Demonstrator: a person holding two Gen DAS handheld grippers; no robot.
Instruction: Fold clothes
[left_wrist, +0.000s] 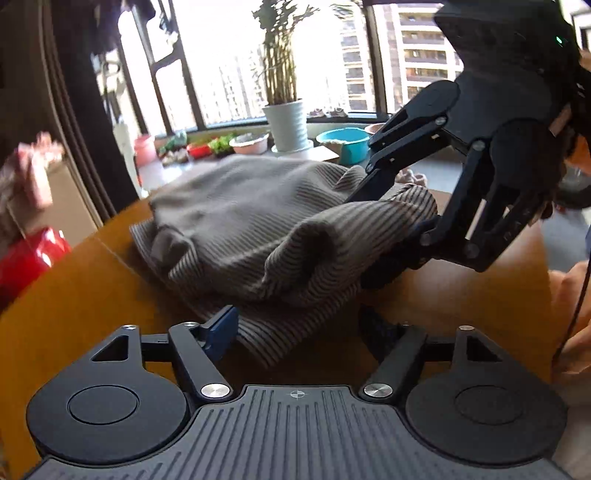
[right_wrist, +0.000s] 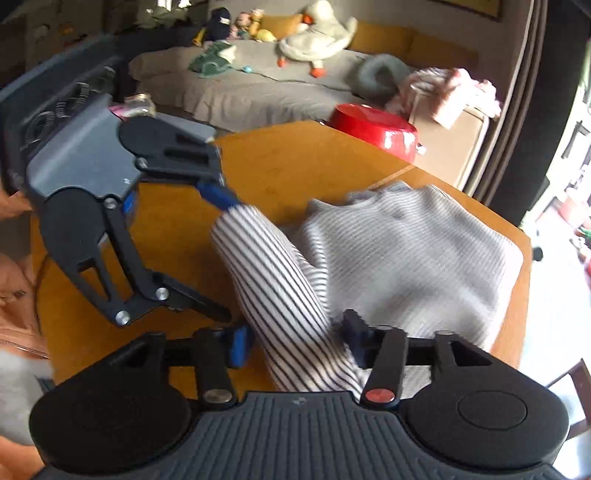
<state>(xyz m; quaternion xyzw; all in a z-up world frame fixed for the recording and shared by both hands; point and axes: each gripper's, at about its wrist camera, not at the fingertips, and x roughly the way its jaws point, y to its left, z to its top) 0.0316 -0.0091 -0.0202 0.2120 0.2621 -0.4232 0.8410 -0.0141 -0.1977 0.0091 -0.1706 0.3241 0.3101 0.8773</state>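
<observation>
A grey striped garment (left_wrist: 258, 229) lies bunched on the orange-brown table (left_wrist: 85, 295). In the left wrist view my left gripper (left_wrist: 299, 332) stands wide open, with the garment's near edge lying between its fingers. My right gripper (left_wrist: 413, 221) comes in from the right with its fingers around a fold of the garment. In the right wrist view the right gripper (right_wrist: 295, 339) has a striped sleeve (right_wrist: 280, 280) running between its fingers. The left gripper (right_wrist: 229, 258) is open at the sleeve's far end.
A red pot (right_wrist: 376, 125) and a cardboard box (right_wrist: 454, 140) stand beyond the table's far edge. A sofa with plush toys (right_wrist: 317, 33) is behind. In the left wrist view a potted plant (left_wrist: 286, 122) and basins (left_wrist: 343, 142) stand by the window.
</observation>
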